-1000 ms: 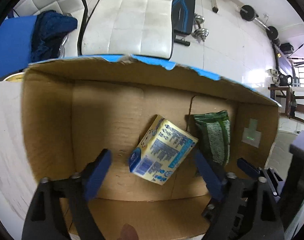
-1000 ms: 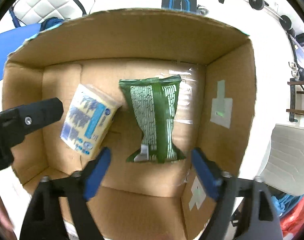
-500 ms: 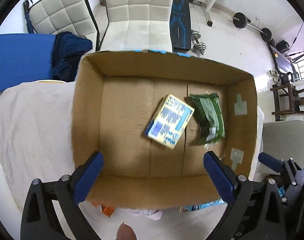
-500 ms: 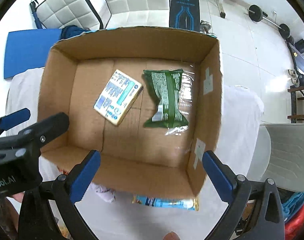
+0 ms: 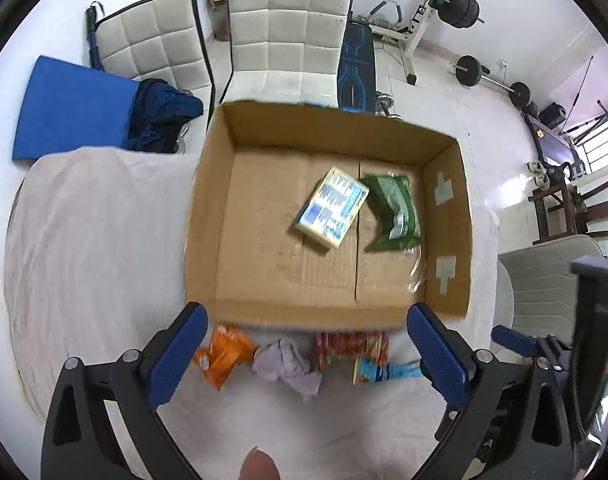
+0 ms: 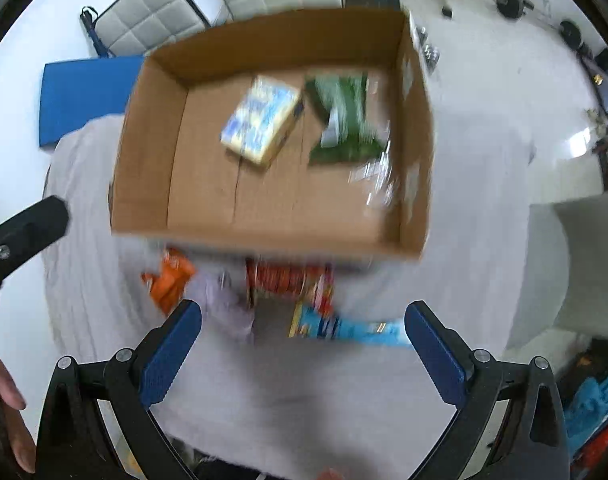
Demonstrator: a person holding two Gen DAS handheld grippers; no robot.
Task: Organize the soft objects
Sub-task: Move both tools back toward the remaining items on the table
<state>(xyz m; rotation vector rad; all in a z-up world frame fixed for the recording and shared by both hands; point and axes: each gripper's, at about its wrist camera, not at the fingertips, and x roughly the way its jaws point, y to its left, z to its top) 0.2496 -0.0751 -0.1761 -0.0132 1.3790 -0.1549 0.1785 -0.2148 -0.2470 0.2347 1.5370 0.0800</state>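
An open cardboard box stands on a table under a white cloth. Inside lie a yellow-blue packet and a green bag. In front of the box lie an orange pouch, a crumpled lilac cloth, a red packet and a light blue packet. My left gripper and right gripper are both open and empty, held above these items.
White padded chairs stand behind the table, one with a dark blue garment, beside a blue mat. Gym weights stand at the back right. Another chair is at the right. The right gripper's body shows in the left view.
Both grippers have pulled up and back out of the box, still open. The box's front edge and the items on the cloth in front of it have come into view.
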